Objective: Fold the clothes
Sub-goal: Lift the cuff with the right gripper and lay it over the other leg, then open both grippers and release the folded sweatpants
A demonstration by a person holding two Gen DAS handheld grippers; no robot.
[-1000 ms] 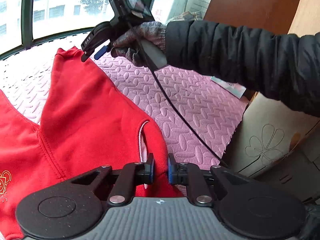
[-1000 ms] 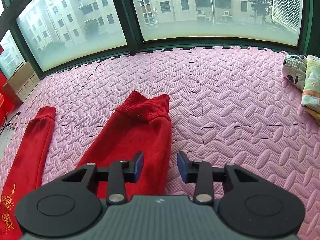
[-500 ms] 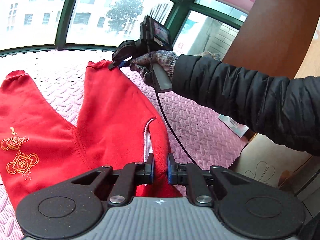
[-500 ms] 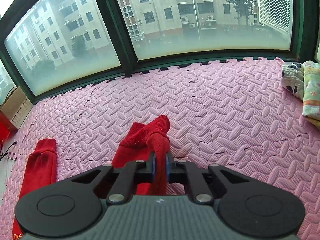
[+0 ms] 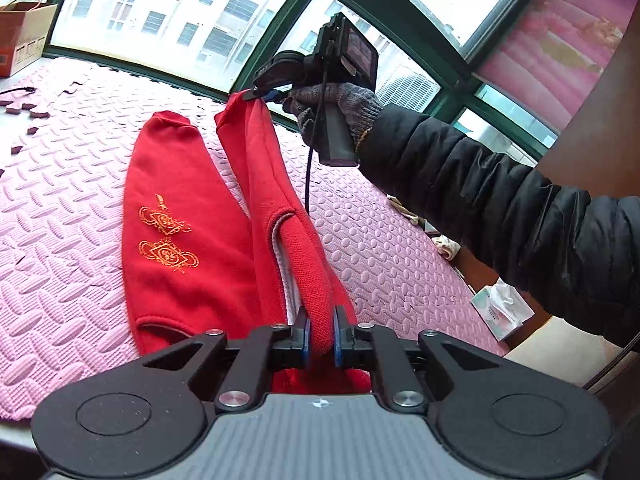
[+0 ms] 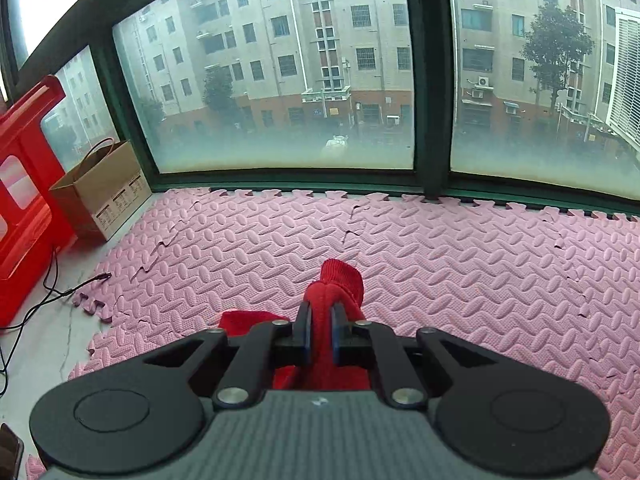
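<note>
Pink foam mat (image 5: pixel 60 208) under a wide window (image 6: pixel 280 80). My left gripper (image 5: pixel 320 336) has its jaws clamped on the waist end of the red trousers (image 5: pixel 188 240); my right gripper (image 6: pixel 320 334) pinches one leg's ribbed cuff (image 6: pixel 340 280), lifting that leg off the mat while the other lies flat.

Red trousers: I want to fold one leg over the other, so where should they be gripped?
Grip the red trousers as now: right gripper on the lifted leg's ribbed cuff, left gripper on the waist edge beside the pocket slit, each coming from the outer side. The other leg lies flat on the pink foam mat.
</note>
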